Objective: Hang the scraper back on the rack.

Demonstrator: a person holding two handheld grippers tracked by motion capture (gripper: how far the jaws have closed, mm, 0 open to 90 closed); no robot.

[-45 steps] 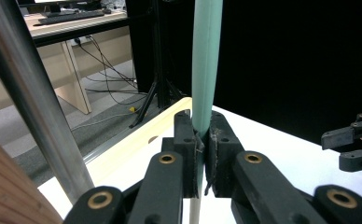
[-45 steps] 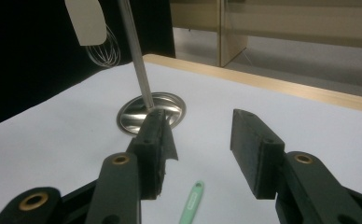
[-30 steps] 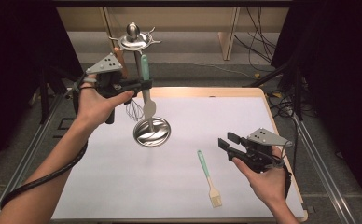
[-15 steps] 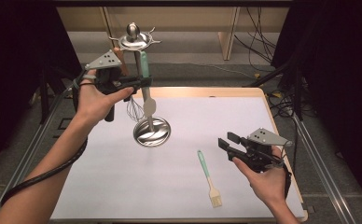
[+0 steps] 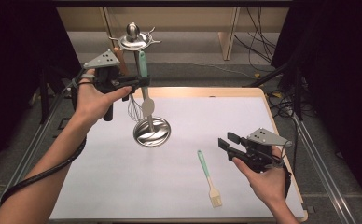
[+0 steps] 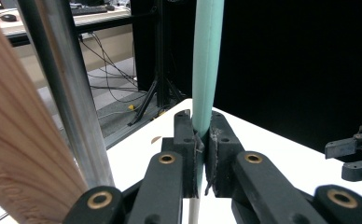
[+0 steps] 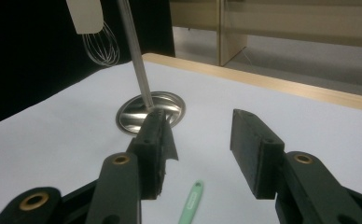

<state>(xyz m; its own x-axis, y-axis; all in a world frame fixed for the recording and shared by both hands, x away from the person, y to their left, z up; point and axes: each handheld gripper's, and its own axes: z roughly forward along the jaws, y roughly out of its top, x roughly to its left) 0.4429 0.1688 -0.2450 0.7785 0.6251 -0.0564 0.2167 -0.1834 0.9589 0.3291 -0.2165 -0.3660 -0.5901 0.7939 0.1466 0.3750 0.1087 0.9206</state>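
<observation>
A: Where is the spatula [image 5: 143, 74] at this moment?

B: It hangs upright beside the steel post of the utensil stand [image 5: 151, 132], at the far left part of the table [image 5: 244, 121]. The left gripper [image 5: 142, 81] pinches its green handle; in the left gripper view the jaws press on the handle [image 6: 206, 70] from both sides, with no gap.

A: How will it handle, do you think?

B: I judge it is light. The handle looks like smooth silicone, so it can slide a little in the pads, and the pale blade [image 5: 147, 107] below is probably soft and bends easily. It is better to hold the handle, in its middle part as now, and not the blade.

A: And the right gripper [image 5: 226, 142]?

B: Its jaws stand spread apart and hold nothing. It hovers over the near right side of the table, close to a pastry brush [image 5: 208, 177] that lies flat on the white surface.

A: Anything near the spatula that can disturb?

B: A wire whisk [image 5: 133, 108] and a wooden handle [image 5: 119, 58] hang just beside it on the same stand, so a careless lift may knock them.
</observation>
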